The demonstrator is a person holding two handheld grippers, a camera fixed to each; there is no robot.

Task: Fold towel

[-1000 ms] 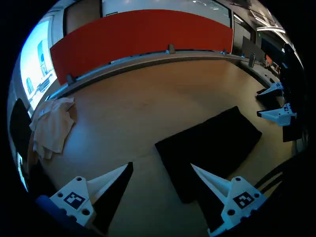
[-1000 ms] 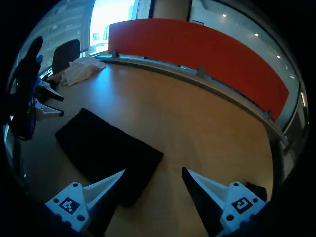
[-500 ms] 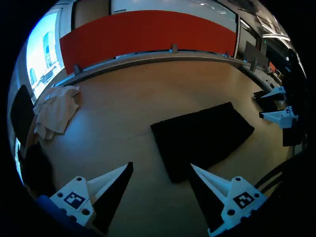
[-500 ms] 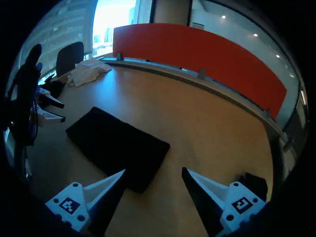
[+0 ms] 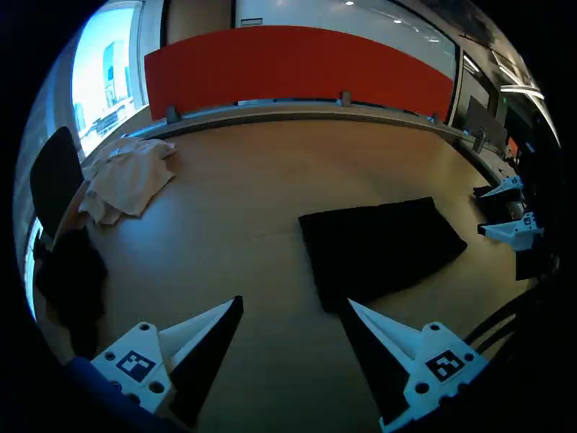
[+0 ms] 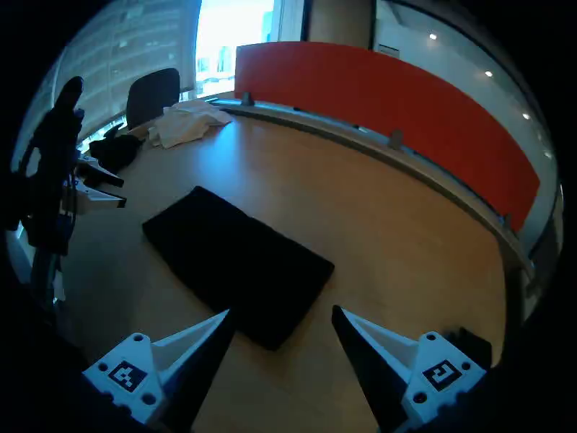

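Fingers [image 5: 195,335] of the left gripper [image 5: 294,302] stand wide apart with nothing between them, over the wooden table [image 5: 238,180]. The right gripper [image 6: 281,310] is spread just as wide and is empty too. The black towel [image 5: 382,245] lies flat on the table as a rectangle, just ahead of both grippers, gripped by neither. A pale crumpled cloth [image 5: 126,177] sits well apart from it, near the red partition [image 5: 303,68]
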